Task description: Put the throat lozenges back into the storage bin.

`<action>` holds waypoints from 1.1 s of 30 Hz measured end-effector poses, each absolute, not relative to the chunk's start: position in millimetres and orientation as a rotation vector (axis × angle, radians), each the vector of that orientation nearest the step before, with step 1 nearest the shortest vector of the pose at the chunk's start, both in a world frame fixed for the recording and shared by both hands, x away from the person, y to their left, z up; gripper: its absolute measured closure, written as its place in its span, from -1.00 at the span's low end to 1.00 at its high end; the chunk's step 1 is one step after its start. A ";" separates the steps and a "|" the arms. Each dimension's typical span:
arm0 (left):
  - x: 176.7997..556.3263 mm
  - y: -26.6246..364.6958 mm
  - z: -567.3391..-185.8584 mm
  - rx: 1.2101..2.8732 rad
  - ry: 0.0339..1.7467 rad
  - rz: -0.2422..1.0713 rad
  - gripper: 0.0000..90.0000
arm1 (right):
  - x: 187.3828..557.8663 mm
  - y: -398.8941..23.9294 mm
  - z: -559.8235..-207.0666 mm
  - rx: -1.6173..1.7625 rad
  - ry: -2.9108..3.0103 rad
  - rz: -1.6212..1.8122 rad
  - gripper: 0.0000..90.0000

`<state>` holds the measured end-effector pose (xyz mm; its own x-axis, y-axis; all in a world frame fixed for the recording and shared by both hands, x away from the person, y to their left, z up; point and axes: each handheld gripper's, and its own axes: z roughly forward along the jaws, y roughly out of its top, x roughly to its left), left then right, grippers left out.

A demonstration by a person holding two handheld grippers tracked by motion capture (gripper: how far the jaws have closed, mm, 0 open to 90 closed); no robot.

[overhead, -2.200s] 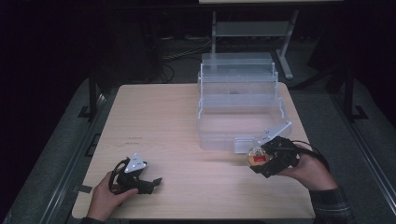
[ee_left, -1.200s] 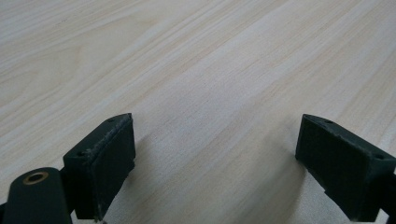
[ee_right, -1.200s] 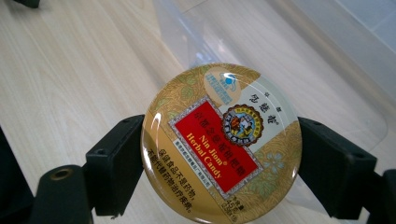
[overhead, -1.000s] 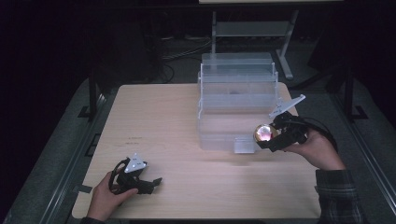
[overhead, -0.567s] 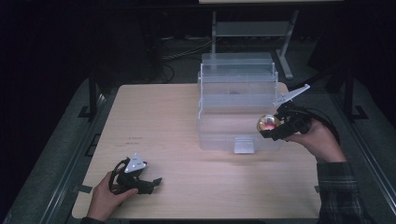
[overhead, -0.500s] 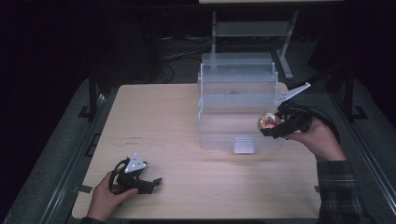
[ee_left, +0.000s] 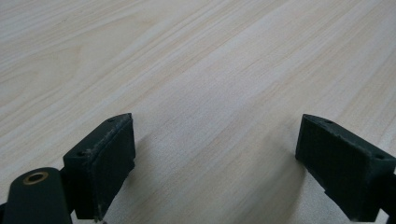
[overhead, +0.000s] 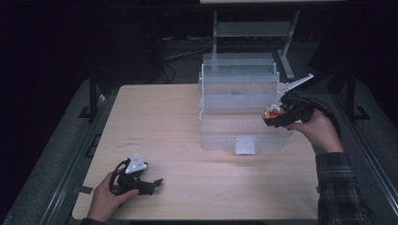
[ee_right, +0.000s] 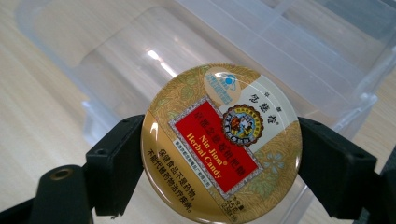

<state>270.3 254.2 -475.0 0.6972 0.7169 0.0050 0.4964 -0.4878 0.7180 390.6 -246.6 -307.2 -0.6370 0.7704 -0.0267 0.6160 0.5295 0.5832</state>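
A round gold candy tin [ee_right: 222,142] with a red label is clamped edge to edge by my right gripper [ee_right: 219,163], which is shut on it. In the high view the tin [overhead: 271,112] and right gripper [overhead: 277,116] hang over the right end of a clear plastic tiered box [overhead: 234,93] standing open on the wooden table [overhead: 169,122]. Seen from the right gripper view, the box's clear trays [ee_right: 196,46] lie just beyond the tin. My left gripper [overhead: 152,183] rests low on the table near the front left corner, and its jaws [ee_left: 224,163] stand wide apart over bare wood.
The box has a front latch [overhead: 245,145] facing the person. A metal stand [overhead: 253,28] and cables sit on the dark floor behind the table. The table's left half and front are bare wood.
The right gripper has carried the tin up and away from the box's front right corner, to above the box's right end. The left gripper has stayed put.
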 end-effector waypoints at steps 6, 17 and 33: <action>270.2 254.1 -475.0 2.189 0.924 0.395 -0.75 | 400.5 -250.2 -314.3 1.212 2.469 0.750 -0.56; 270.2 254.1 -475.0 2.189 0.924 0.395 -0.75 | 409.8 -260.5 -335.2 1.297 2.472 0.687 -0.56; 270.2 254.1 -475.0 2.189 0.923 0.395 -0.75 | 410.5 -266.8 -353.1 1.328 2.493 0.668 -0.56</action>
